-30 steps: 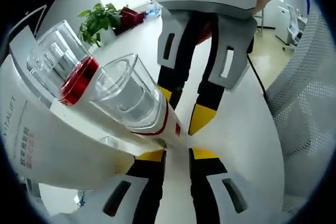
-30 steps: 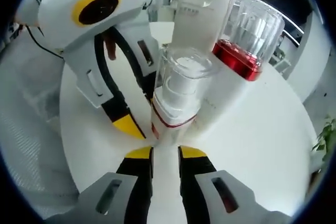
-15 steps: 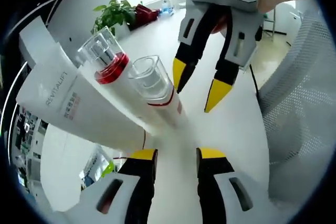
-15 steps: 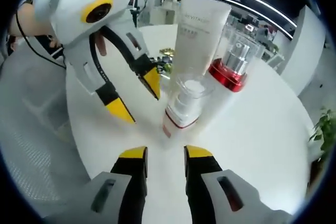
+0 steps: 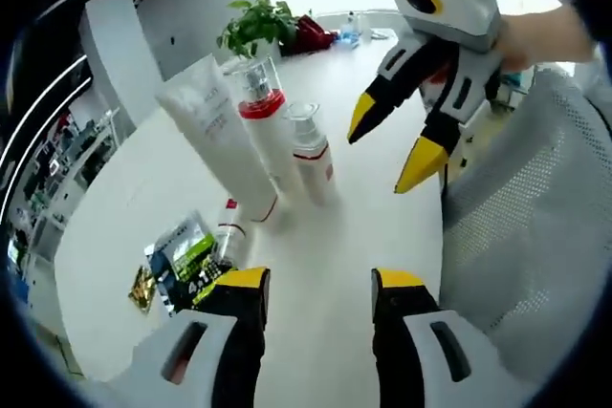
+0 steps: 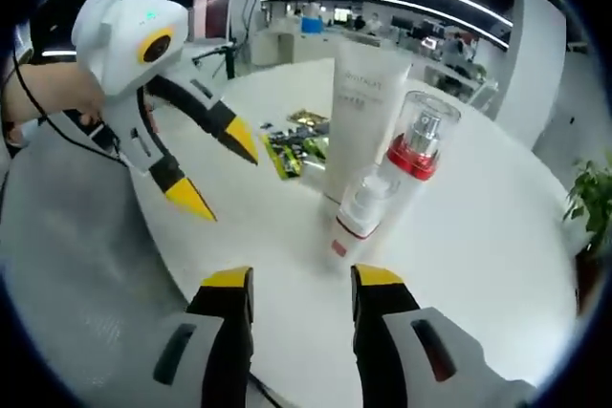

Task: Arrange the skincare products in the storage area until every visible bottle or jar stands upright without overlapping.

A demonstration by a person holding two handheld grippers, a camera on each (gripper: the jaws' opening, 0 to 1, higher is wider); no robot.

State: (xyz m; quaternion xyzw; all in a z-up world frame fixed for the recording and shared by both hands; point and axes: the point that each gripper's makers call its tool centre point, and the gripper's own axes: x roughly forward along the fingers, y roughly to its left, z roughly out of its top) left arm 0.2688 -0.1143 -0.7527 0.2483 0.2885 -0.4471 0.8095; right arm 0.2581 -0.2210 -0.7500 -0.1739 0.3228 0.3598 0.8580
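Note:
Three products stand upright, close together, on the white round table [image 5: 335,265]: a white tube [image 5: 215,131] [image 6: 361,107], a tall bottle with a red band [image 5: 263,126] [image 6: 413,155] and a small clear-capped bottle with a red ring [image 5: 311,155] [image 6: 359,217]. A small white-and-red item [image 5: 229,231] lies at the tube's foot. My left gripper [image 5: 320,284] [image 6: 216,171] is open and holds nothing, well back from the bottles. My right gripper [image 6: 301,279] [image 5: 392,140] is also open with nothing in it, apart from them.
Several flat sachets [image 5: 177,255] [image 6: 296,145] lie on the table beside the tube. A grey mesh chair [image 5: 516,236] stands at the table's edge. A potted plant [image 5: 253,21] sits at the far side. A hand holds each gripper.
Both grippers have drawn back from the small bottle and their jaws stand wider apart. The three products stay standing together.

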